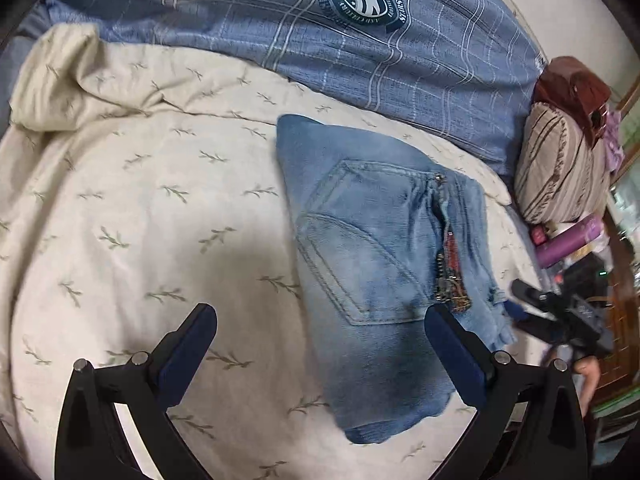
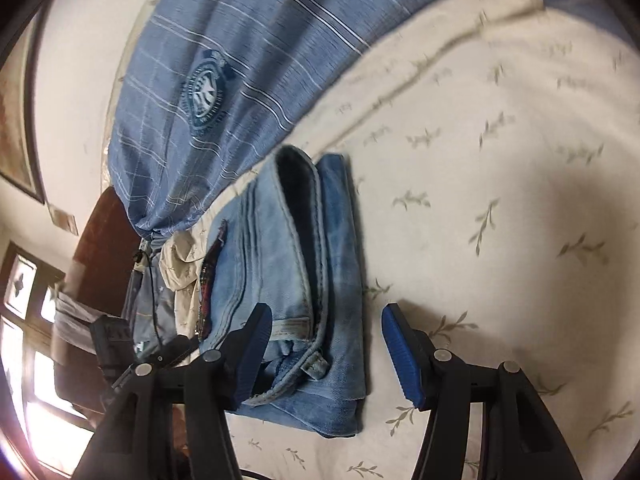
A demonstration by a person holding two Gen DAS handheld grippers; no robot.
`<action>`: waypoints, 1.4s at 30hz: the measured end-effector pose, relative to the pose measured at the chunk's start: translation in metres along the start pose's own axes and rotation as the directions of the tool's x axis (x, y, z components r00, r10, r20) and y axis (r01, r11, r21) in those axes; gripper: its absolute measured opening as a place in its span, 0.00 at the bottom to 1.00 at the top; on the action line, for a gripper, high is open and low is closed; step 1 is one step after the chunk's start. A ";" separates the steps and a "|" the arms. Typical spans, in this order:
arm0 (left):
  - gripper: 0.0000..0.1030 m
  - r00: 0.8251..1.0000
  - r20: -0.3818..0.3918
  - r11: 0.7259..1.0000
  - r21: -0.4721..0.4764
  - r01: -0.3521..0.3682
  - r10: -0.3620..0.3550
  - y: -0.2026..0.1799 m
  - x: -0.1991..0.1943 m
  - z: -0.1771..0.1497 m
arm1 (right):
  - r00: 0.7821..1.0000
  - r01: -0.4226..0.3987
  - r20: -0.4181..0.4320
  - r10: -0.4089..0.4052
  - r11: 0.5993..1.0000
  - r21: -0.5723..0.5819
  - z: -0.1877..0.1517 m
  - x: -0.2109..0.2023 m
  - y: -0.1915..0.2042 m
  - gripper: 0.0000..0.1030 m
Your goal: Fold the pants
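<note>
Now, pants: folded light-blue jeans [image 1: 372, 264] lie in a compact stack on the bed, back pocket up, a zipper and red trim along one side.
Pants edges: in the right wrist view the stack [image 2: 312, 280] shows its layered fold edges, a waistband and belt loop at the near end.
Left claw: the left claw [image 1: 320, 332] stands wide, nothing between its blue pads; the near part of the jeans lies below the gap, one finger [image 1: 452, 356] over the denim, the other over bare sheet.
Right claw: the right claw [image 2: 324, 344] is parted and holds nothing; one finger [image 2: 252, 348] overlaps the near end of the stack, the other [image 2: 400, 356] is over the sheet just beside it.
Open room: a broad stretch of bare sheet [image 1: 140, 208] lies on one side of the jeans.
Bed: cream sheet with a small leaf print, bunched at the far corner.
Beyond: a blue plaid duvet [image 1: 400, 72] with a round emblem lies close behind the jeans; a striped pillow [image 1: 560, 168] and a purple bottle [image 1: 568, 240] sit at the bed's edge.
</note>
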State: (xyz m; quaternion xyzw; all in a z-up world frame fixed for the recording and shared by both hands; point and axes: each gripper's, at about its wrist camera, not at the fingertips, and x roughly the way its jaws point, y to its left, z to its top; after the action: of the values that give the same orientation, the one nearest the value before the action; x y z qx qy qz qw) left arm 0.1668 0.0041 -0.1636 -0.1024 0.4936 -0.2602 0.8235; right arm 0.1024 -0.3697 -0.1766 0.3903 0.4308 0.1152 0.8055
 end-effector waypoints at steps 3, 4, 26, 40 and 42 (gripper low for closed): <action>1.00 1.000 -0.008 1.000 0.004 0.029 -0.029 -0.003 0.002 0.000 | 0.999 -0.028 -0.023 0.028 0.999 0.018 -0.001 0.009 -0.002 0.59; 1.00 0.999 -0.017 0.999 0.003 0.039 -0.039 -0.004 0.004 0.000 | 0.999 -0.038 -0.027 0.038 0.999 0.021 -0.001 0.012 -0.002 0.59; 1.00 0.941 -0.121 0.942 -0.155 0.297 -0.317 -0.003 0.039 0.009 | 0.970 -0.227 -0.068 0.235 0.968 0.105 0.007 0.027 -0.014 0.60; 0.92 0.975 -0.070 0.977 -0.011 0.212 -0.212 -0.030 0.035 0.009 | 0.991 -0.128 -0.042 0.126 0.991 -0.041 0.000 0.033 0.013 0.47; 0.87 0.977 -0.053 0.978 0.021 0.209 -0.208 -0.035 0.031 0.009 | 0.994 -0.104 -0.030 0.101 0.991 -0.087 -0.002 0.033 0.022 0.46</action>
State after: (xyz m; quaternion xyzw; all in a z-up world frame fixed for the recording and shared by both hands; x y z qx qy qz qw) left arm 0.1744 -0.0424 -0.1677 -0.1360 0.4970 -0.3543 0.7803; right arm 0.1237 -0.3367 -0.1810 0.3742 0.4149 0.1804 0.8095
